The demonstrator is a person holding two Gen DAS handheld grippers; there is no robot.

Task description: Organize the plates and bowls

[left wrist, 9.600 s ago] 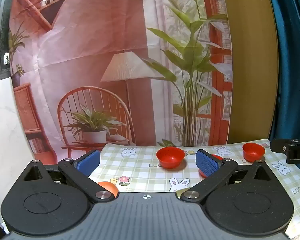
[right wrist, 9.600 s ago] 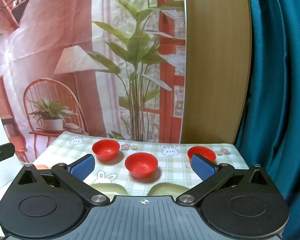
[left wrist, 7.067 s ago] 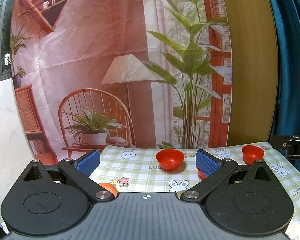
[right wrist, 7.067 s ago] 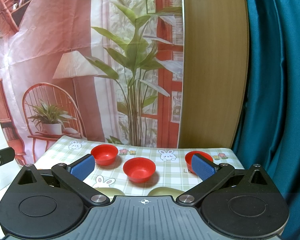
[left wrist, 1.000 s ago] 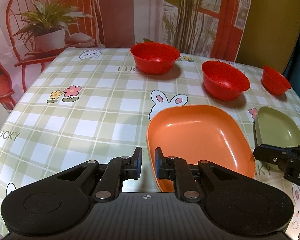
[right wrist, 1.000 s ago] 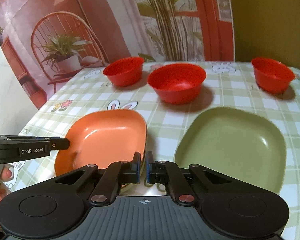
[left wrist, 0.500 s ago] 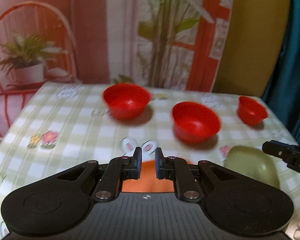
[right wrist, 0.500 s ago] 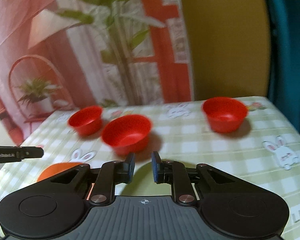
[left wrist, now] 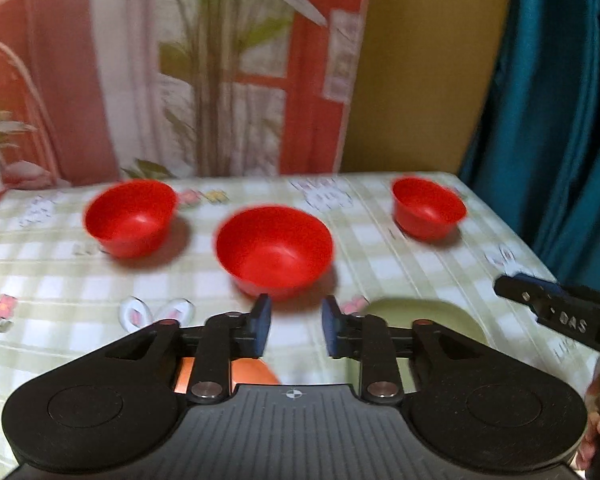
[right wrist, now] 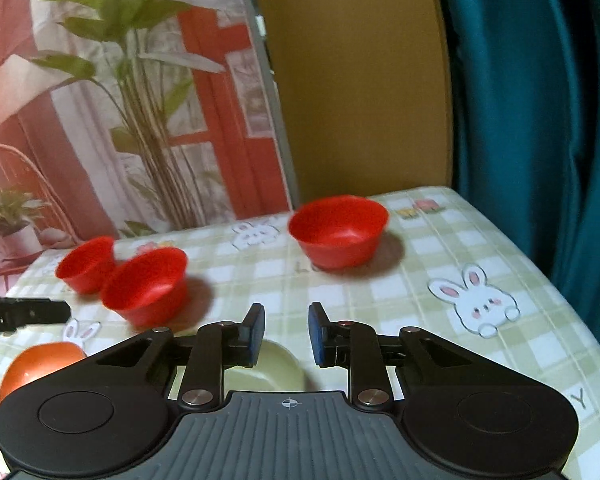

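Note:
Three red bowls stand on the checked tablecloth: a left bowl (left wrist: 130, 218), a middle bowl (left wrist: 274, 252) and a right bowl (left wrist: 428, 208). My left gripper (left wrist: 294, 330) is open and empty, raised just in front of the middle bowl. An orange plate (left wrist: 252, 372) and a green plate (left wrist: 424, 320) lie partly hidden under it. My right gripper (right wrist: 286, 334) is open and empty above the green plate (right wrist: 268, 368), facing the right bowl (right wrist: 340, 230). The middle bowl (right wrist: 146, 284), left bowl (right wrist: 86, 264) and orange plate (right wrist: 36, 362) show at its left.
The table's right edge (right wrist: 572, 304) meets a teal curtain (right wrist: 540, 100). A printed backdrop (left wrist: 160, 68) and a brown panel (left wrist: 420, 68) stand behind the table. The right gripper's finger (left wrist: 556, 314) shows at the right of the left wrist view.
Both grippers have opened from nearly shut to a partial gap. Both views have lifted and swung right, off the plates and toward the bowls.

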